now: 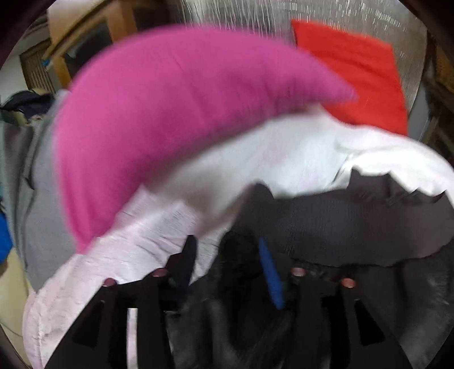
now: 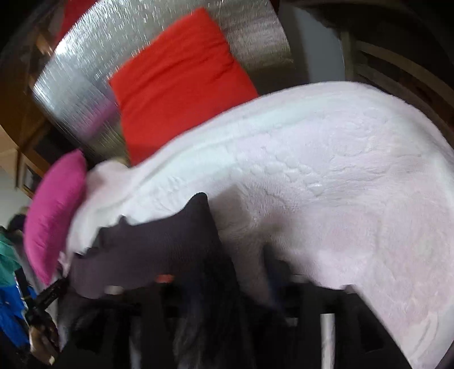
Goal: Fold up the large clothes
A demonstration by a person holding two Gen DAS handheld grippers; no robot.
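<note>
While a dark purple-grey garment [image 1: 354,224] with a ragged edge lies bunched directly ahead of the left gripper [image 1: 229,255], its two fingers stand apart, one dark and one blue; dark cloth fills the gap, though motion blur hides whether the pads press on it. Just beyond, a pale pink fleece blanket [image 1: 136,249] spreads under a magenta cloth [image 1: 159,113], with a red folded cloth [image 1: 360,73] farther back on a silver foil mat [image 1: 326,11]. From the right wrist, the same dark garment [image 2: 147,249] drapes over the right gripper [image 2: 235,269], whose fingers are too blurred and covered to judge. The fleece blanket [image 2: 326,184] fills the frame's right side.
</note>
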